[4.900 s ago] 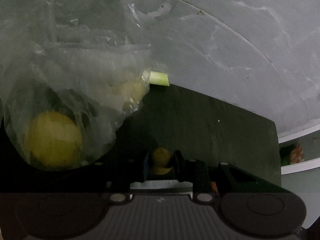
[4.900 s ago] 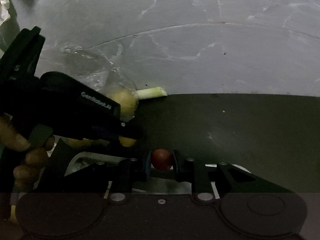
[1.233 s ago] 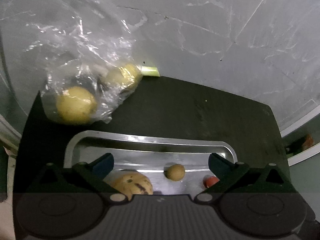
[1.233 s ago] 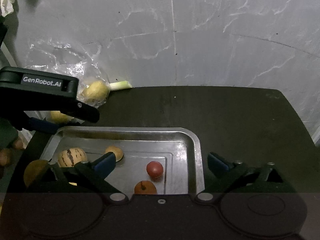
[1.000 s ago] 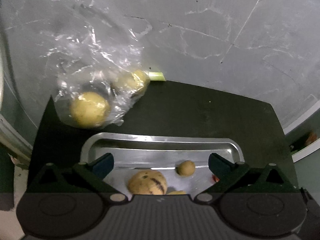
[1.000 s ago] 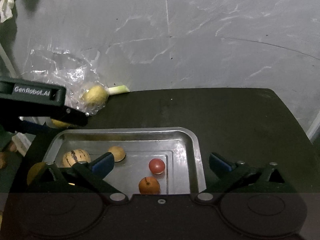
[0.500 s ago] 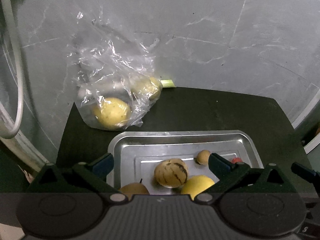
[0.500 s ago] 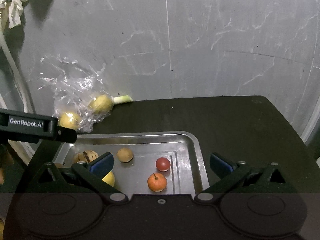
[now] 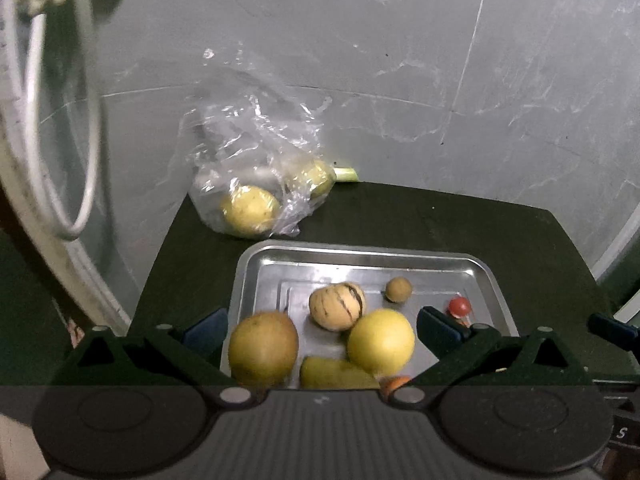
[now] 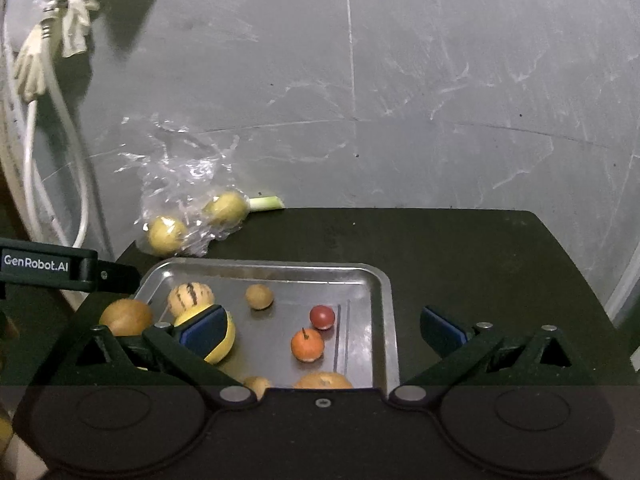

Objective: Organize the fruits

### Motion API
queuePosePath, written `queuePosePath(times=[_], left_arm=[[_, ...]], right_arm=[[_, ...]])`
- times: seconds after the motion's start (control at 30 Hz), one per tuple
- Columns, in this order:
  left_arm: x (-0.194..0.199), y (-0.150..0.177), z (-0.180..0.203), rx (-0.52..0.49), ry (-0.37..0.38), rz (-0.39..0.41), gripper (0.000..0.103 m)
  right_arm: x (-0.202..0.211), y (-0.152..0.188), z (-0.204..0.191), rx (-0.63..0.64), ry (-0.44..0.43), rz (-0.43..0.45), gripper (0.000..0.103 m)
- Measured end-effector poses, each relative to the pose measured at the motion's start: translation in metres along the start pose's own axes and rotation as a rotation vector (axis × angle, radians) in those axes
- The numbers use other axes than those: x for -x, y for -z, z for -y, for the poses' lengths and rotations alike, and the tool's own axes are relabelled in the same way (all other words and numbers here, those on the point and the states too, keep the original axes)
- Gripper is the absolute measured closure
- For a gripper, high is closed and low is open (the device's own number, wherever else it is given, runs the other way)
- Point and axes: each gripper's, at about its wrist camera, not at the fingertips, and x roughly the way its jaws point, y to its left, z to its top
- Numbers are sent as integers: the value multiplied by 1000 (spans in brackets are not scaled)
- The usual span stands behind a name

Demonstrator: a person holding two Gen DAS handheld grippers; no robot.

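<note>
Both jaws are gaping empty as the left gripper and right gripper are hovering over the shallow steel tray holding most fruit, while two yellow fruits are sitting bagged in crinkled clear plastic behind it.

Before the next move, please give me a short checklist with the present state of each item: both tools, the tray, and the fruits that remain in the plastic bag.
1. Left tool open and holding nothing: ok.
2. Right tool open and holding nothing: ok.
3. Metal tray lies flat on the dark table: ok.
4. Free space in the tray for more fruit, between the small brown fruit and the far rim: ok.
5. All fruits in the tray: not ok, two yellow fruits are in the plastic bag behind it.
6. Bag mouth reachable: cannot tell.
</note>
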Motion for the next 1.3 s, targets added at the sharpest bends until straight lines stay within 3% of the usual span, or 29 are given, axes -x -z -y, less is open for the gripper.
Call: queuePosePath(times=[0.27, 0.6, 1.3], left_arm=[[40, 38, 9, 58, -57, 34, 1], [76, 70, 13, 56, -100, 59, 1], [97, 110, -26, 12, -70, 63, 1]], right_arm=[[35, 17, 15, 30, -44, 12, 1], [64, 33, 18, 58, -105, 9, 1], [85, 65, -18, 69, -87, -37, 1]])
